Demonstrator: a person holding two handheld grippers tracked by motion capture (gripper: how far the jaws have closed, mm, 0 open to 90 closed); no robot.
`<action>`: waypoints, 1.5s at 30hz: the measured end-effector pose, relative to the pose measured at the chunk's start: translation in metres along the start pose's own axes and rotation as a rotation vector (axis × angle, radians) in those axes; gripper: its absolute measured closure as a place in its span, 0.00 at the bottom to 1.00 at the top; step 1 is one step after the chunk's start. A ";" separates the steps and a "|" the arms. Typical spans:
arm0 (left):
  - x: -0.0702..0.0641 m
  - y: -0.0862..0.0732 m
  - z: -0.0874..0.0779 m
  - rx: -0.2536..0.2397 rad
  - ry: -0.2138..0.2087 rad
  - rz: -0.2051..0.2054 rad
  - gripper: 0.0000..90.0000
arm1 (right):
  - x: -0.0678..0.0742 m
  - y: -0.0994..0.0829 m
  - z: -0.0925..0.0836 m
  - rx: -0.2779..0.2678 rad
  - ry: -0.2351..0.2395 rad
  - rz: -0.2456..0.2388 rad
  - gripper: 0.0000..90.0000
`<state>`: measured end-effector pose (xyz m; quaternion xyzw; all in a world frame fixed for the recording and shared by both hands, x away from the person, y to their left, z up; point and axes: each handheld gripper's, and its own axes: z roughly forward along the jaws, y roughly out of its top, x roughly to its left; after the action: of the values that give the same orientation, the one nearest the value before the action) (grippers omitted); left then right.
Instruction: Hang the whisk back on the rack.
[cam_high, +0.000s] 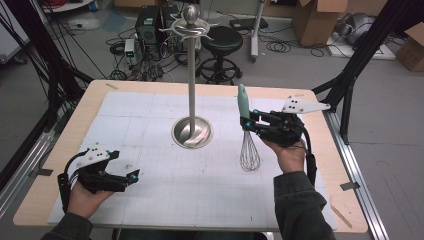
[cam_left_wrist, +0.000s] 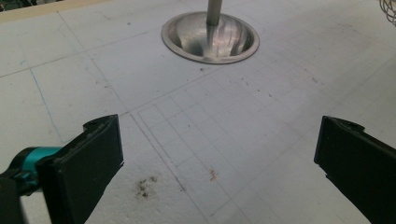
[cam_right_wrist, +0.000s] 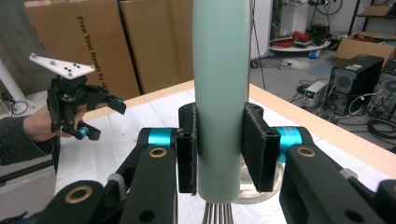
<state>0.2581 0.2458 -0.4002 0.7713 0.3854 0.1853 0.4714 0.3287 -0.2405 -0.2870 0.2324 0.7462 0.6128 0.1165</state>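
The right gripper (cam_high: 246, 125) has its two black jaws pressed flat against the pale green handle of a whisk (cam_high: 248, 131), one jaw on each side, as the right gripper view shows (cam_right_wrist: 219, 149); the whisk (cam_right_wrist: 221, 88) stands upright in that grip, handle rising above the jaws and the wire loops hanging below them, their lower end at or just over the white mat (cam_high: 150, 195) (whether they touch it cannot be told from the high view). The right hand (cam_high: 287, 152) holds the gripper from behind, and the grey three-cornered plate sits on top of it, pointing away from the whisk.

Just beside the whisk, on the side away from the right hand, stands a metal utensil stand (cam_high: 192, 75); its round dished base (cam_high: 192, 134) rests on the mat and its pole carries curved hooks under a ball top. Stand and whisk are apart.

The left gripper (cam_high: 134, 176) is held low over the mat by the left hand (cam_high: 87, 197), well apart from the right one; its jaws stand wide apart with nothing between them, bare mat showing in the gap in the left gripper view (cam_left_wrist: 219, 158). Ahead of those jaws lies the stand's base (cam_left_wrist: 210, 39); the mat (cam_left_wrist: 261, 107) there carries a faint grid and a few small dark smudges.
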 end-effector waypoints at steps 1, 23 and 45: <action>0.000 0.000 0.000 0.001 0.002 0.001 0.02 | 0.000 0.000 0.000 0.000 0.000 0.000 0.77; -0.002 0.001 0.002 -0.002 0.001 0.000 0.02 | -0.008 0.035 0.019 -0.029 0.041 -0.026 0.77; -0.002 0.001 0.002 -0.004 -0.002 -0.001 0.02 | -0.013 0.066 0.037 -0.053 0.043 -0.054 0.77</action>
<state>0.2586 0.2435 -0.3999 0.7705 0.3847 0.1849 0.4734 0.3707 -0.2061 -0.2325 0.1958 0.7379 0.6340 0.1229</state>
